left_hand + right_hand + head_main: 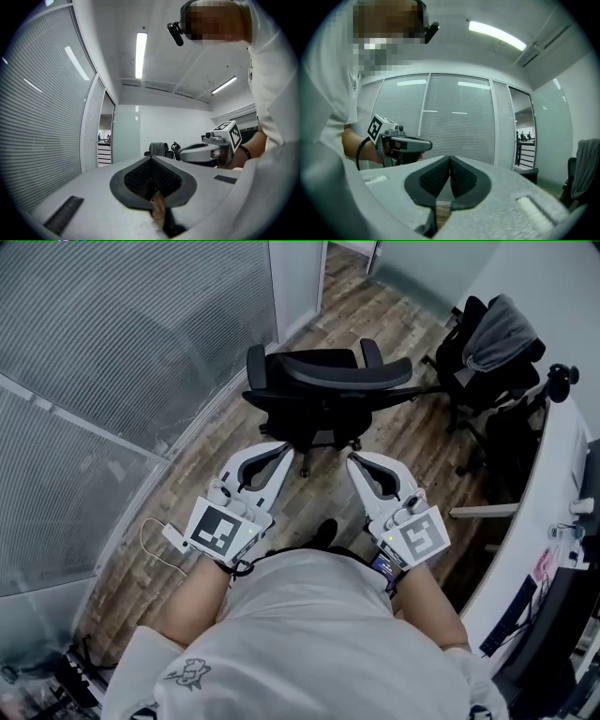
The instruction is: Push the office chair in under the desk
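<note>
Office chair (323, 395) stands between blinds (112, 381) and desk (561, 486).

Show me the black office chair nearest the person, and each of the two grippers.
office chair (345, 371), head view, top of the backrest.
left gripper (284, 452), head view, shut fingertips.
right gripper (355, 461), head view, shut fingertips.

Office: swivel chair (328, 390), desk (561, 486), blinds (112, 381).

No legible words or numbers, only black-and-white square marker patterns on the cubes of the left gripper (285, 452) and right gripper (354, 461), small shirt emblem (186, 672) below the left gripper, unreadable
</note>
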